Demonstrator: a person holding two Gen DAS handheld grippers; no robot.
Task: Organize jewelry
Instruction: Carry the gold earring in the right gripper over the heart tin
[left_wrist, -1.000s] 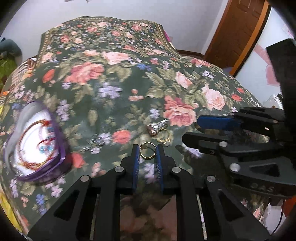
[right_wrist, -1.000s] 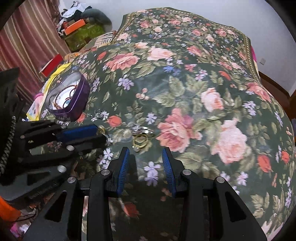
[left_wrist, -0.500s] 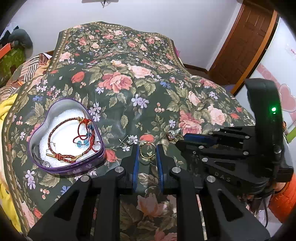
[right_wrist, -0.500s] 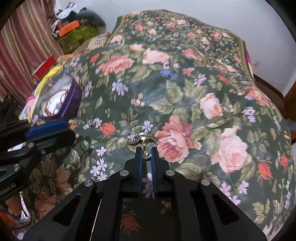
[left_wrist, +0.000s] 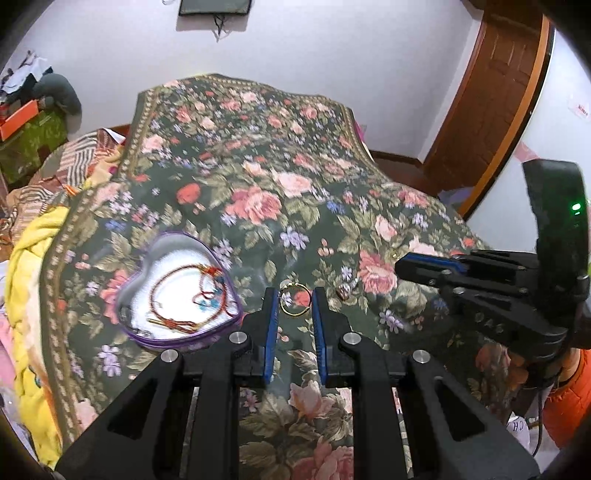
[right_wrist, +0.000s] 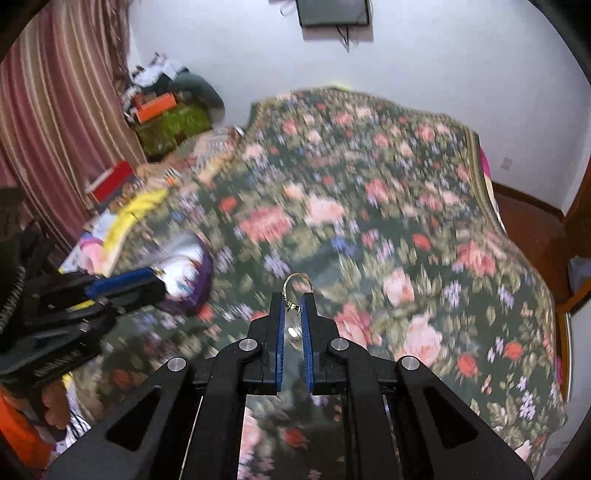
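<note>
My left gripper is shut on a thin gold ring that spans its fingertips, held above the floral bedspread. Just left of it sits a purple heart-shaped tin with a white lining and a red cord bracelet inside. My right gripper is shut on a small gold hoop that sticks up past its tips, clear of the bed. A small silver and pink piece lies on the bedspread between the two grippers. The right wrist view is motion-blurred.
A yellow quilt and striped bedding lie along the bed's left side. Boxes and clothes are piled in the far left corner by a striped curtain. A wooden door stands at the right. An orange sleeve shows behind the right gripper.
The right gripper shut on the gold hoop and lifted it off the bedspread. The left gripper rose with its gold ring, and the heart tin now sits closer beside it.
</note>
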